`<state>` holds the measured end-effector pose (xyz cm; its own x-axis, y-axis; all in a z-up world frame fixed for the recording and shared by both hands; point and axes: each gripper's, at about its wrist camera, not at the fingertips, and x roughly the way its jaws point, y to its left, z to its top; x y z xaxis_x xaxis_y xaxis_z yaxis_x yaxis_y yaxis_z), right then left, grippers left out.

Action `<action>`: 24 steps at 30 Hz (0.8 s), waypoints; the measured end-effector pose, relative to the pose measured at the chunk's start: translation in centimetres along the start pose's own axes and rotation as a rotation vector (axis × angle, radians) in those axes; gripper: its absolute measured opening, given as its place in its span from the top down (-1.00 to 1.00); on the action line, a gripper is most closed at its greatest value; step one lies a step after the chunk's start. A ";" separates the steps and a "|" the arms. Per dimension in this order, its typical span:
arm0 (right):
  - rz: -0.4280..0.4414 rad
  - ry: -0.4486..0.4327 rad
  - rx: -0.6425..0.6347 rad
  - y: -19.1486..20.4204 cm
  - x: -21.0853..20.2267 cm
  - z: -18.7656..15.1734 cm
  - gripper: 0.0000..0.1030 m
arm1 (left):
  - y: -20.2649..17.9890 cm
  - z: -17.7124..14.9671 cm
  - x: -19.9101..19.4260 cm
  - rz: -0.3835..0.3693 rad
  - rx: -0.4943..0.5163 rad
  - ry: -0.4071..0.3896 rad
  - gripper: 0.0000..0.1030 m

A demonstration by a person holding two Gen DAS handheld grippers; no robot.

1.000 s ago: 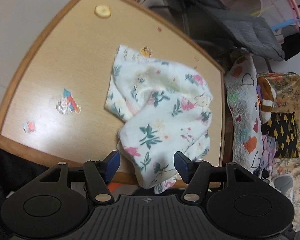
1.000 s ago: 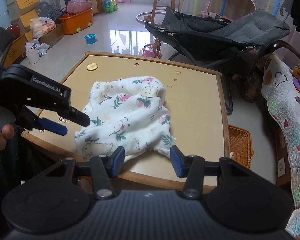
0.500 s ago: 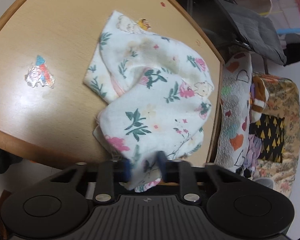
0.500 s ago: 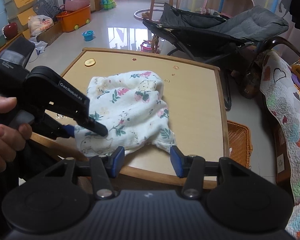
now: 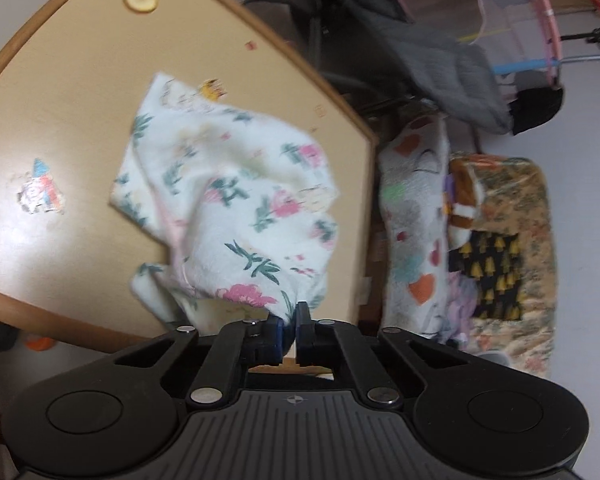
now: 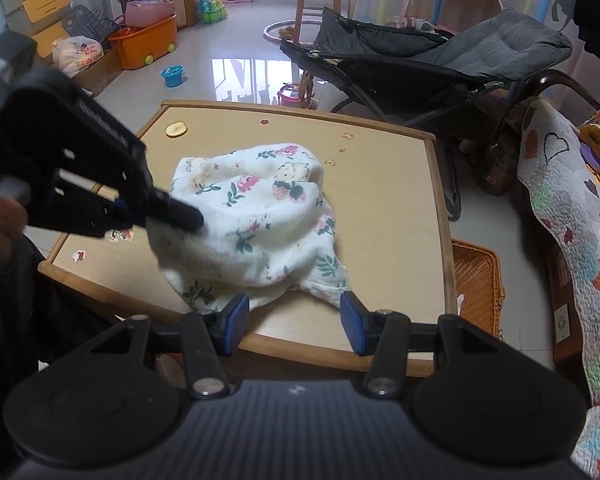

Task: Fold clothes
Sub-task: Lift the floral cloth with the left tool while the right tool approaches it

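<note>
Pinching down now in the left wrist view: the left gripper (image 5: 288, 320) has its jaws pressed together on the near edge of the floral garment (image 5: 236, 200), the fabric bunching up into the blue pads. The garment lies crumpled on the wooden table (image 5: 60, 100), its near end lifted off the surface toward the camera. To do this step well, I'd say the hold should stay on that single edge and draw it up and out slowly, so the layers below peel apart rather than dragging the whole heap off the table edge. Against the earlier shot, big change here: those jaws stood wide apart with the cloth lying loose between them, and now they've clamped right down and the cloth has tented upward.

Over to the right wrist view: the right gripper (image 6: 292, 322) sits roughly half open, nothing between its pads, hovering just over the near table rim with the garment's hem (image 6: 324, 284) right in front of it. The left gripper (image 6: 180, 216) comes in from the left, biting the cloth's left corner, a hand (image 6: 0, 220) behind it. Best move, in my judgement, is for the right one to take the opposite corner so the piece can be spread flat. Compared with earlier, the right one hasn't budged; the left has swung in and raised the cloth.
</note>
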<state>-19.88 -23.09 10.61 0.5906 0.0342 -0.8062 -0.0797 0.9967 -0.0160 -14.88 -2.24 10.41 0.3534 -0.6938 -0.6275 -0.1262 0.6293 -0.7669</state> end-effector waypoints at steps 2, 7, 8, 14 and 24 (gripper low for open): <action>0.003 -0.009 -0.001 0.1 -0.3 0.0 0.03 | -1.0 0.0 -0.8 -0.030 0.012 -0.015 0.94; 0.020 -0.043 -0.011 0.3 -1.3 0.5 0.03 | -3.7 -0.5 -3.8 -0.108 0.049 -0.061 0.94; 0.022 -0.048 -0.012 0.3 -1.5 0.7 0.03 | -4.2 -0.6 -4.4 -0.121 0.057 -0.073 0.94; 0.041 -0.082 -0.016 0.3 -2.6 1.6 0.03 | -7.1 -1.2 -8.8 -0.187 0.079 -0.138 0.94; 0.067 -0.175 -0.042 0.2 -5.0 4.1 0.03 | -12.4 -3.4 -16.8 -0.233 0.172 -0.244 0.94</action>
<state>-19.56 -22.73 17.01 0.7129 0.1160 -0.6916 -0.1547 0.9879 0.0062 -22.38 0.39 30.01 0.5673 -0.7346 -0.3723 0.1334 0.5281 -0.8386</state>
